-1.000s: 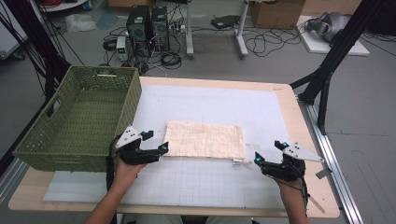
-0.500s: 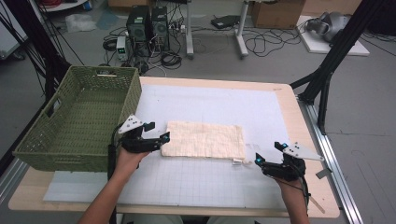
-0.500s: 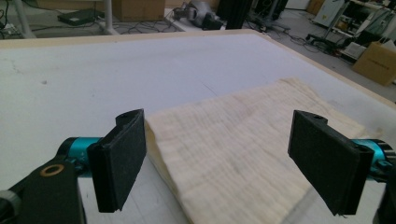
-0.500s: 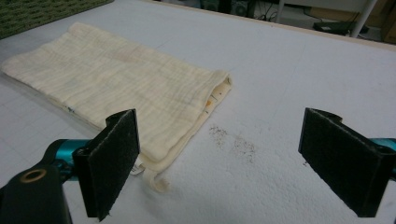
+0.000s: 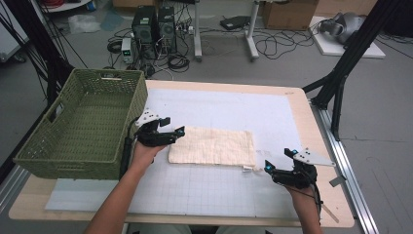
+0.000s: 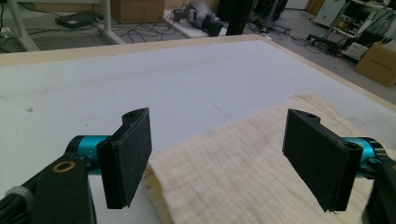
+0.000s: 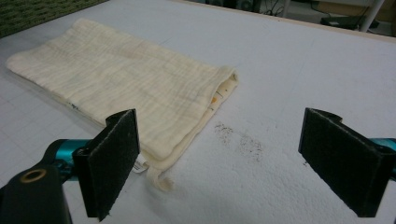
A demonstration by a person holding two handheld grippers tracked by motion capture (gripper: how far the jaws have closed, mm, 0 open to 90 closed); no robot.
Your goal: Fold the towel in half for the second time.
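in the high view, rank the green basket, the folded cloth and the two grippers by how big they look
1. Green basket, largest by far.
2. Folded cloth.
3. Left gripper and right gripper: both look about alike, so I won't rank one over the other. Both stand with jaws open.

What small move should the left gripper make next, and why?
Probably lower and close the left gripper on the folded cloth's near end. Its jaws, which have just been closing slightly, stand wide astride that edge without pressing it; the right gripper waits open beside the other end.
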